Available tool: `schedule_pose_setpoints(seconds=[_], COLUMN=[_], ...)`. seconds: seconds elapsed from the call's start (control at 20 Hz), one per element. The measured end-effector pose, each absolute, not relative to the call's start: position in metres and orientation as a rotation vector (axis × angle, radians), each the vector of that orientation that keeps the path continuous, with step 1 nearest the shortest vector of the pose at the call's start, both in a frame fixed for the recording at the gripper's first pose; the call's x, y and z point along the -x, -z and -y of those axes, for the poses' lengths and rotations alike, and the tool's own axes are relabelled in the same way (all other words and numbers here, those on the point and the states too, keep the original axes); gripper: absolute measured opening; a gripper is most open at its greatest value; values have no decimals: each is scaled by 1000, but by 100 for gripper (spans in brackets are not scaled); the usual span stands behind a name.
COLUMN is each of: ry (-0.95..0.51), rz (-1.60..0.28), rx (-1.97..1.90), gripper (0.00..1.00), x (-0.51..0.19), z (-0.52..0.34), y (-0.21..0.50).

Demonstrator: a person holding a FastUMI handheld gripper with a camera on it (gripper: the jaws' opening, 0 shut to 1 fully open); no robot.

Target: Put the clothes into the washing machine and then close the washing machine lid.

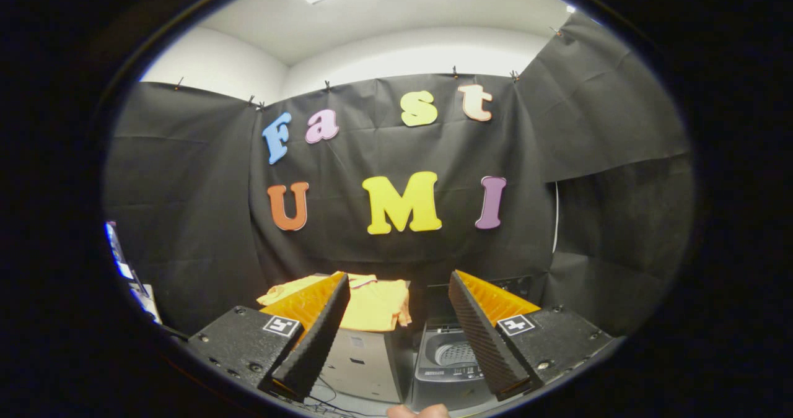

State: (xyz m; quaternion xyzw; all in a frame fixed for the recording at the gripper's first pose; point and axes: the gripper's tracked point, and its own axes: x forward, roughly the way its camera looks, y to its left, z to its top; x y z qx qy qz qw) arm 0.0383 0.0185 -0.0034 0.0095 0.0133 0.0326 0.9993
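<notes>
1. Gripper view, progress: nothing looks done yet. The yellow clothes (372,303) lie spread over a pale box (362,362) just beyond the left finger, outside the machine. The washing machine (449,368) stands beside that box, ahead of the right finger, its drum open with nothing seen inside; I judge the lid (495,288) to be raised behind it. Picking up, dropping in and closing all remain.
2. Gripper view, tool: the gripper (399,291) is spread wide, its fingers holding nothing and well short of the fabric.
3. Gripper view, lie of the garment: it lies flat, long axis running across the box, one edge hanging toward the machine.
</notes>
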Motion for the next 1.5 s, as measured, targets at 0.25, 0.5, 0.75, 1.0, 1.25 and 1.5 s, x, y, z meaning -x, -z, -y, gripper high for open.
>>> schedule_pose_setpoints(seconds=[0.25, 0.5, 0.75, 1.0, 1.25, 1.5], ry=[-69, -69, -53, -74, -129, -196], rz=[-52, -58, -76, -135, -221, -363], rx=[-25, -6, -15, -18, -5, -11], gripper=[100, 100, 100, 100, 100, 100], x=[-44, -54, -77, -105, -145, -199], z=[-35, -64, -96, -134, -164, -187], y=[11, 10, 9, 13, 25, 52])
